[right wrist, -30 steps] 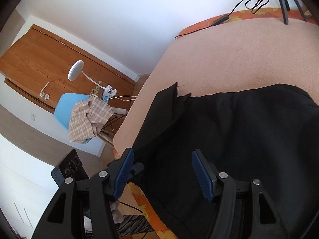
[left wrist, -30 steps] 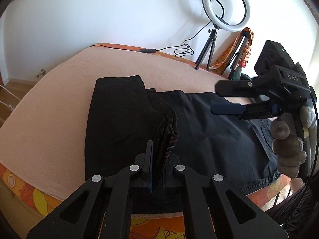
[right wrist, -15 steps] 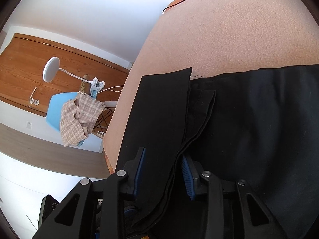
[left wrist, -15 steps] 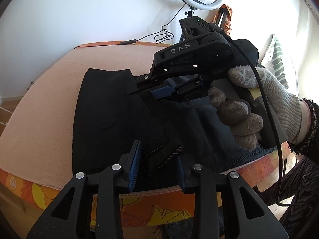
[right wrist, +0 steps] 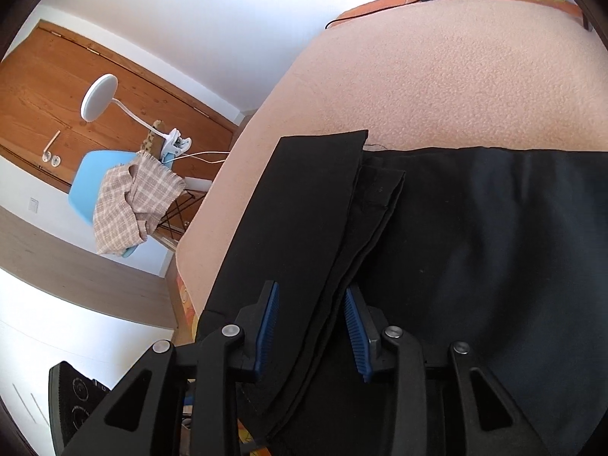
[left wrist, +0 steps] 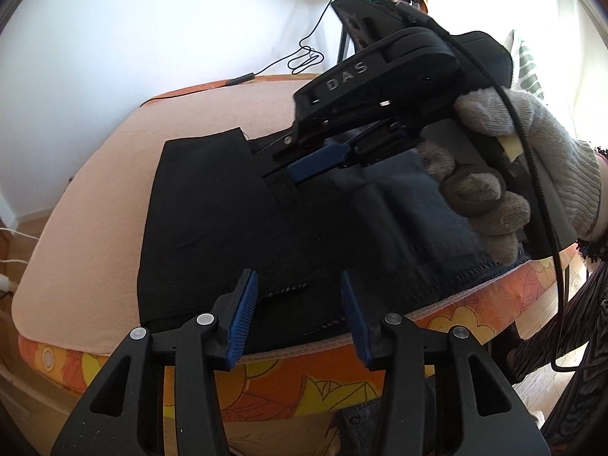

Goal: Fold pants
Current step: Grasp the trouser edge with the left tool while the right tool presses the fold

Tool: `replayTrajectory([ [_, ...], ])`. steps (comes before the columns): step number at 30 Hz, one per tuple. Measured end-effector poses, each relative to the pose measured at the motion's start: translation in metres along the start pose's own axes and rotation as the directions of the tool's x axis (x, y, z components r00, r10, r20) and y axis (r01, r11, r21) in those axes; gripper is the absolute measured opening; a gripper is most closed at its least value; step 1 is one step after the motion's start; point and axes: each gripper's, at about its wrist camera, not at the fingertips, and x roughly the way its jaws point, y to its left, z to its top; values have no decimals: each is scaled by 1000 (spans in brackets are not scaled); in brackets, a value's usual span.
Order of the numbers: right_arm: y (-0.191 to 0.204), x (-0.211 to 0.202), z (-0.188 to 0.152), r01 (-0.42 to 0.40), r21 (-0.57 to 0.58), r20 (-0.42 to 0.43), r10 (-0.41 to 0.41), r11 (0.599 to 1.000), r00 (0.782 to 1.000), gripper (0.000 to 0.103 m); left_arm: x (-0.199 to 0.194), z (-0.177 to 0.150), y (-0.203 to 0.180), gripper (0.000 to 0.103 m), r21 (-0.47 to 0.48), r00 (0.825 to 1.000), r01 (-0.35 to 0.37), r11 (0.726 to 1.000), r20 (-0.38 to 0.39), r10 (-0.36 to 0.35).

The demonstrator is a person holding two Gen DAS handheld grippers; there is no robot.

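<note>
Black pants [left wrist: 212, 220] lie folded on a peach blanket [left wrist: 95, 228] over the bed. My left gripper [left wrist: 298, 321] hovers at the near edge with its jaws opening. The folded hem with its striped lining lies under and between the pads, and they do not press on it. A gloved hand [left wrist: 524, 144] holds my right gripper [left wrist: 292, 161] at the fold's far end. In the right wrist view that gripper [right wrist: 311, 332] straddles the layered edge of the pants [right wrist: 494, 247]. Its blue pads stand apart with no visible pinch.
The bed's orange floral side [left wrist: 304, 387] drops off just below my left gripper. A black cable [left wrist: 304, 57] trails over the far edge. Beyond the blanket [right wrist: 437, 76] stand a blue chair with a checked cloth [right wrist: 133, 201], a white lamp [right wrist: 98, 95] and a wooden door [right wrist: 45, 76].
My left gripper was shut on the folded hem and has let it go, its jaws now apart. My right gripper has come in over the pants, dropped to the fold edge and narrowed.
</note>
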Motion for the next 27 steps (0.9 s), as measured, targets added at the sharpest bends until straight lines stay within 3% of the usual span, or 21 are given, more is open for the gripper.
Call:
replayTrajectory([
  [3,5,-22,-13,-55,9,21,55,998,998,39,-4,-9,3,44,-2,1000,-11,1000,0,11],
  [6,11,-24,-26,-151,35,-43,153,988,987,39,-14,-11,7,44,-4,1000,16,1000,15,-16],
  [10,16,-21,-37,-80,4,-65,80,997,995,40,-18,-8,11,44,37,1000,4,999,7,-4],
  [14,1,-16,-38,-68,93,-55,73,993,996,50,-6,1,7,44,105,1000,-12,994,-23,14],
  [18,-12,-17,-37,-98,142,-30,103,985,994,50,5,-2,2,44,181,998,20,983,-69,-7],
  [22,-13,-20,-37,-91,140,-18,95,986,995,50,10,-1,10,43,173,994,85,981,-81,-72],
  [27,-15,-21,-37,-83,143,-9,85,986,996,50,15,2,21,13,157,992,114,981,-69,-104],
])
